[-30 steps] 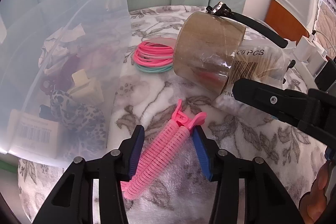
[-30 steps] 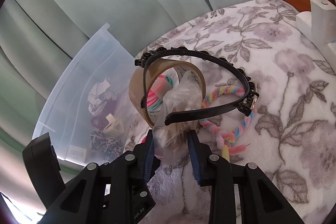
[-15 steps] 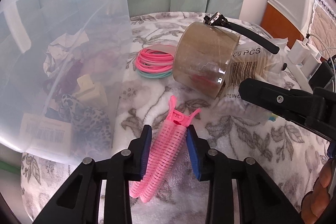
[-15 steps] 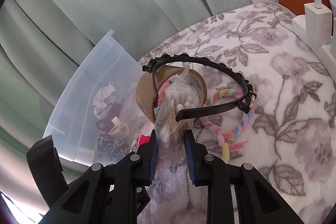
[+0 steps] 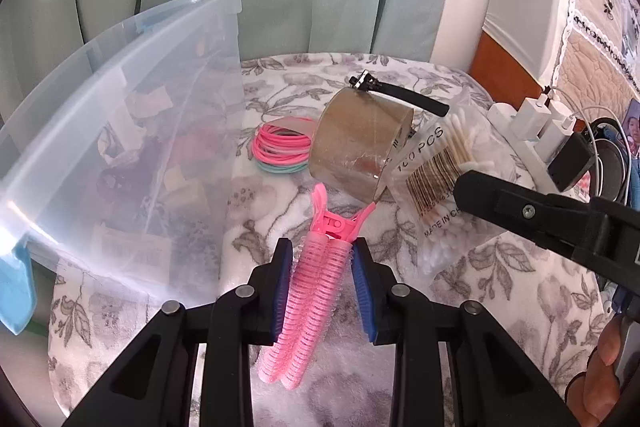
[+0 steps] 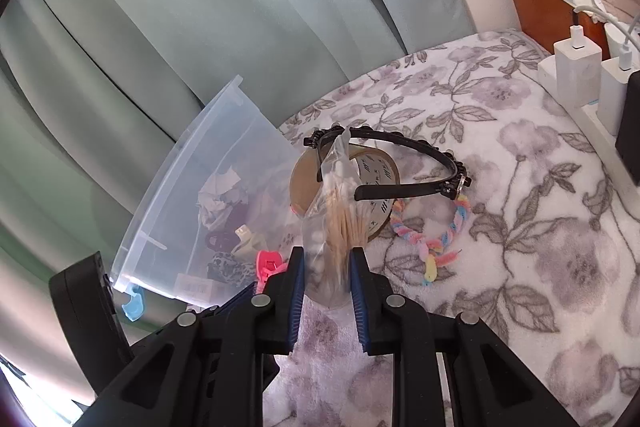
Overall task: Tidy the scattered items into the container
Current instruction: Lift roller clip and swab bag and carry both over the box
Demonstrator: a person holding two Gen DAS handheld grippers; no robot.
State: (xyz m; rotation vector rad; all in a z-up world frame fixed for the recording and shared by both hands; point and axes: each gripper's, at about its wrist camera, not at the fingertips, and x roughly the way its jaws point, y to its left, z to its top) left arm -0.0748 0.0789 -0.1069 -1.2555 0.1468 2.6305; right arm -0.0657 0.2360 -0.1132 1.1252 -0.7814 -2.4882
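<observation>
Left gripper [image 5: 323, 285] — jaws clamped on pink hair clip [image 5: 308, 301], just beside the clear bin [image 5: 120, 115]. Right gripper [image 6: 327, 287] — jaws clamped on cotton-swab bag [image 6: 334, 219], near the tape roll [image 6: 376, 187].

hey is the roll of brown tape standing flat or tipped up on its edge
Tipped on its edge: the brown tape roll shows its curved outer band, and its open core faces sideways.

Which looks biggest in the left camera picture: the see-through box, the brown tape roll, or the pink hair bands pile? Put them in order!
1. The see-through box, biggest by far, though it is also nearest the camera.
2. The brown tape roll.
3. The pink hair bands pile, smallest; it lies beside the roll, so that comparison seems fair.
</observation>
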